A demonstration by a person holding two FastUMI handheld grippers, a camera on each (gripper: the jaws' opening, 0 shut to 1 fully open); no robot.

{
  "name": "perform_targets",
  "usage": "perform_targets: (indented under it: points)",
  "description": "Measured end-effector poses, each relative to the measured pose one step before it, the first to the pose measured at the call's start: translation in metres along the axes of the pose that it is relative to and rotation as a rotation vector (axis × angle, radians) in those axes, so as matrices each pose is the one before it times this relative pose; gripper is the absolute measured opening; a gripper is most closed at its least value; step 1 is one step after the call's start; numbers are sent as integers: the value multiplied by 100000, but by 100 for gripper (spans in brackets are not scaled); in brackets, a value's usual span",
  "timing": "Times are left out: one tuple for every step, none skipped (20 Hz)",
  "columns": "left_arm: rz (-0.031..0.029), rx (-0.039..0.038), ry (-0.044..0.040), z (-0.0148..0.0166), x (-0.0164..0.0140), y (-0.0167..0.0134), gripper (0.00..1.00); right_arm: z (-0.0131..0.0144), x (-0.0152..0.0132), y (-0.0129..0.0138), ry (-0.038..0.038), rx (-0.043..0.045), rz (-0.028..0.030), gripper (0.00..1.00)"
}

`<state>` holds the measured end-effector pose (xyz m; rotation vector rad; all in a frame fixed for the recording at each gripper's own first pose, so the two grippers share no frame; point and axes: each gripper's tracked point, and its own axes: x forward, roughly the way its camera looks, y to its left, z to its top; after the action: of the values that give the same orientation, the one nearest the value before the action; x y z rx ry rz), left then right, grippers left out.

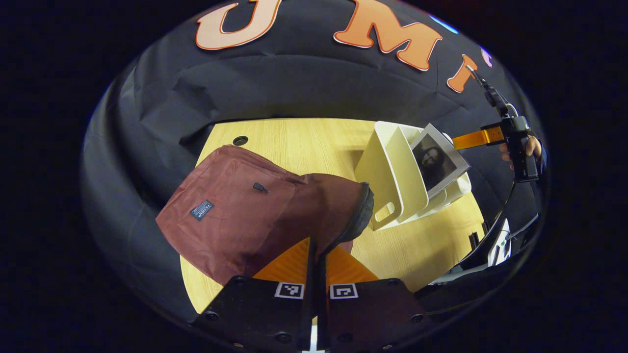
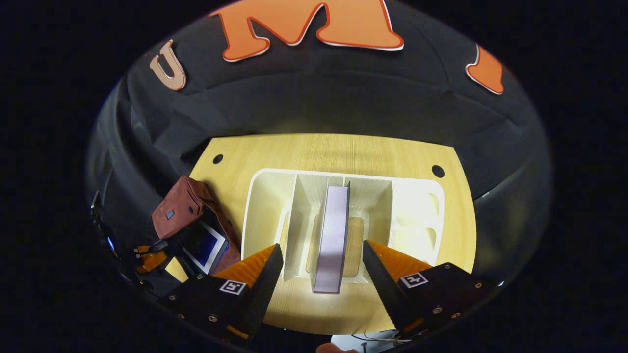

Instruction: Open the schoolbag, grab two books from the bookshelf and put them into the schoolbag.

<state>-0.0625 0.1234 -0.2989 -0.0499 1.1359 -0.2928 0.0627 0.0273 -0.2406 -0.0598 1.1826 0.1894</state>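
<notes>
My left gripper (image 1: 318, 252) pinched closed on the zipper rim of the maroon schoolbag (image 1: 235, 211) lying on the wooden table (image 1: 304, 142), a book (image 2: 203, 247) inside it, white bookshelf (image 2: 417, 215) beside, my right gripper (image 2: 321, 260) spread wide, empty, flanking the upright book (image 2: 333, 235) in its middle slot.

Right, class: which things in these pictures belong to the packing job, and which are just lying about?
Job: schoolbag, its opening gripped by the left claw; blue book inside it; bookshelf; upright book in the shelf, between the open right claw fingers.
Lying about: white device and cables beside the table.
</notes>
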Motion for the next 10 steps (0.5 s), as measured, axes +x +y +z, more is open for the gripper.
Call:
perform_targets:
  points:
    - [179,-576,258,-181,89,45,5,141,743,-205,2447,-667,50,98]
    - [413,-441,-16,16,-27,4,5,38,742,-231,2630,198,-307,98]
    - [188,-561,205,-65,56,-25,5,30,701,-116,1928,54,28,98]
    - [325,-317,63,-44,37,-59,5,108,727,10,2049,-203,468,98]
    - [308,-425,247,-157,-32,77,5,29,578,-71,1659,44,-84,97]
    - [359,64,258,-5,18,62,5,-62,474,6,2252,386,500,97]
    - [548,167,107,4,-74,3,5,81,623,151,1731,-60,579,94]
    - [419,420,161,56,-4,-32,5,-75,380,-54,1959,240,-376,91]
    - [543,343,38,154,-137,-62,5,-103,549,110,1438,-63,278,87]
    - [255,184,240,-16,-61,73,5,-109,331,159,1830,-21,452,85]
